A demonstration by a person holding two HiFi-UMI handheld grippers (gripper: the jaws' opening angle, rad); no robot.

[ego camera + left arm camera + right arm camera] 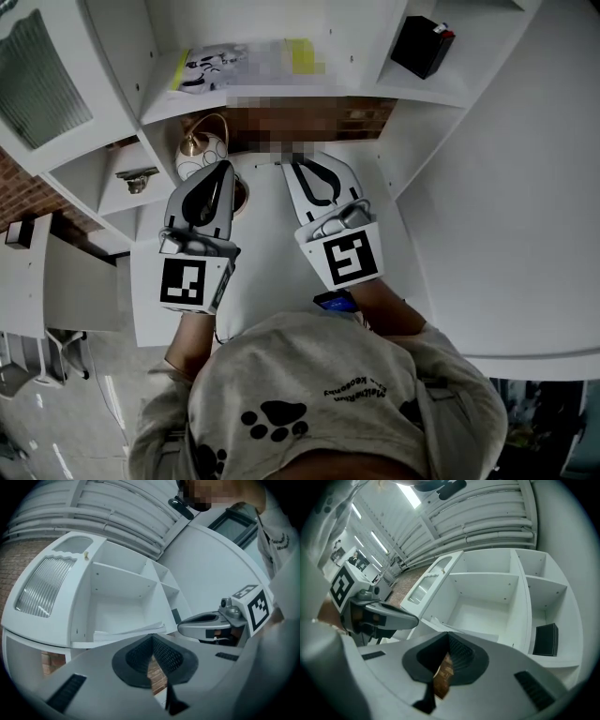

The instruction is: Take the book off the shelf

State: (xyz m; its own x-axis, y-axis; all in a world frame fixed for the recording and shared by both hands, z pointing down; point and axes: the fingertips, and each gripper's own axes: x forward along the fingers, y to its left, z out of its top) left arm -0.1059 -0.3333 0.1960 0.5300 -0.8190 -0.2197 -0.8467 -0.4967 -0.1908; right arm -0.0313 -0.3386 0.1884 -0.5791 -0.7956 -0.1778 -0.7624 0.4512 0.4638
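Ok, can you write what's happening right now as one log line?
book: flat on shelf, untouched | left gripper: shut, empty | right gripper: shut, empty | black box: on shelf, right of book

Book (200, 67) cover print blurred, unreadable

White shelf (356, 37), white-and-yellow book (220, 64), black box (422, 45), red-brown brick wall (28, 192), grey shirt (319, 375) with black paw prints (277, 420), black-and-white square markers (184, 281).

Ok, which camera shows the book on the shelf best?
The head view: it looks down on the book, cover showing, though a blurred patch hides part. The left gripper view shows it edge-on; the right gripper view shows only a sliver.
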